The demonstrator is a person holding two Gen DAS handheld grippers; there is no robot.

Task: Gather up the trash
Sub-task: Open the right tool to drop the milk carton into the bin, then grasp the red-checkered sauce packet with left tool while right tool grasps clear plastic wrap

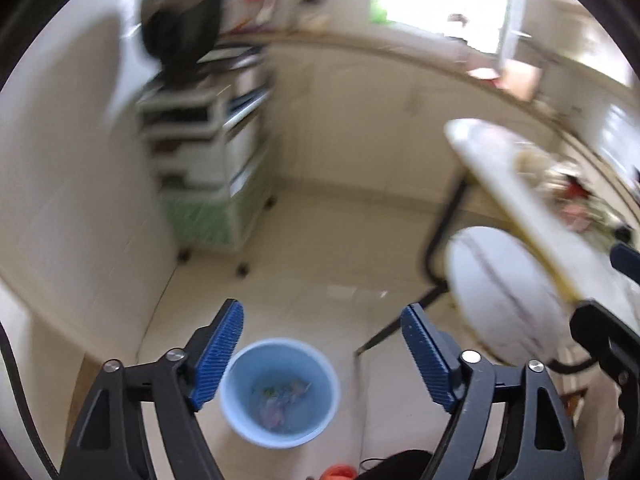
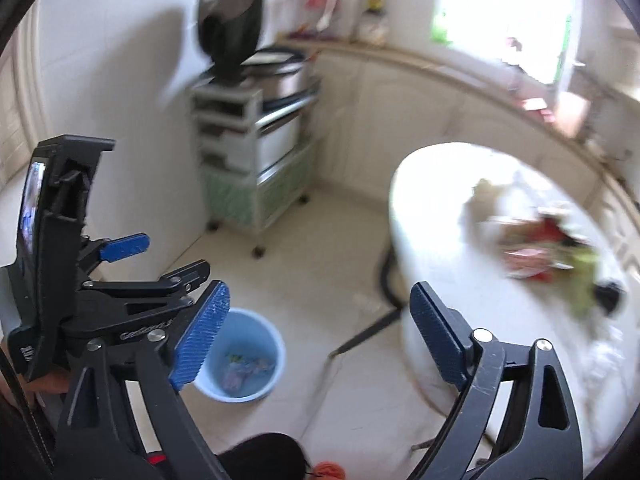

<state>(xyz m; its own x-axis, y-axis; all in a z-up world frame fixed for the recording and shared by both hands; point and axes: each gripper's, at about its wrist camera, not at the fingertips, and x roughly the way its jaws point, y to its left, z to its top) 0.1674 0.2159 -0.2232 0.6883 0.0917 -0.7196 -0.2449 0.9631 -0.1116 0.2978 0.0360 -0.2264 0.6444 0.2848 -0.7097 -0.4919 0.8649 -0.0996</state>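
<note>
A light blue bin (image 1: 280,392) stands on the tiled floor with colourful scraps of trash in its bottom. My left gripper (image 1: 322,309) hangs open above it, with nothing between its blue pads. In the right wrist view the same bin (image 2: 240,356) sits below my right gripper (image 2: 320,292), which is open wide and empty. The left gripper (image 2: 176,254) shows at the left of that view, open above the bin. A blurred pile of trash (image 2: 548,248) lies on the white table (image 2: 420,200). The pile (image 1: 568,192) also shows at the right of the left wrist view.
A round white stool (image 1: 504,296) stands under the table's edge, beside its black legs. A wheeled drawer cart (image 2: 256,152) with a black appliance (image 2: 232,32) on top stands against the wall. A counter (image 2: 400,60) runs along the back. Something orange (image 1: 338,472) lies at the bottom.
</note>
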